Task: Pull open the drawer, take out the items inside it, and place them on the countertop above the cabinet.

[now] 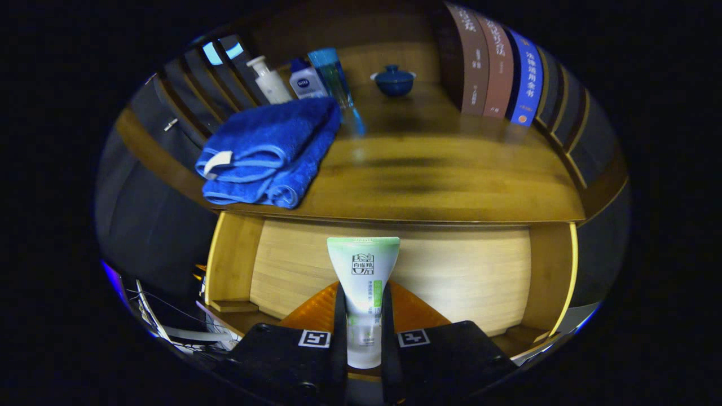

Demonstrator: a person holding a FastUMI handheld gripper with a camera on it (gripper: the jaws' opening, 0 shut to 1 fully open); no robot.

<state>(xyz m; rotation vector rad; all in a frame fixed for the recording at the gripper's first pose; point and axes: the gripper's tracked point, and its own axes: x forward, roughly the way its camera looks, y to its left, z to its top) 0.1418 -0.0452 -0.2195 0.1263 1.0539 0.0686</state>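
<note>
Your claw [362,327] is clamped on the tube [362,287], above the open drawer [395,270]. Risk: lifting carelessly, it strikes the worktop [428,180] edge or crowds the towel [271,149].

The tool [362,316] grips a tube [364,282] over the open drawer [395,270]. At twelve o'clock the bench [451,169] lies bare; towel [271,149] and bottles [304,79] crowd eleven, books [496,65] one, a lidded bowl [393,80] far beyond.

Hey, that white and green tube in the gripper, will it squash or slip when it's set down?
The tube looks like soft plastic, so it probably dents under the gripper. Its glossy skin may slip. Set upright on the countertop, it could tip.
</note>
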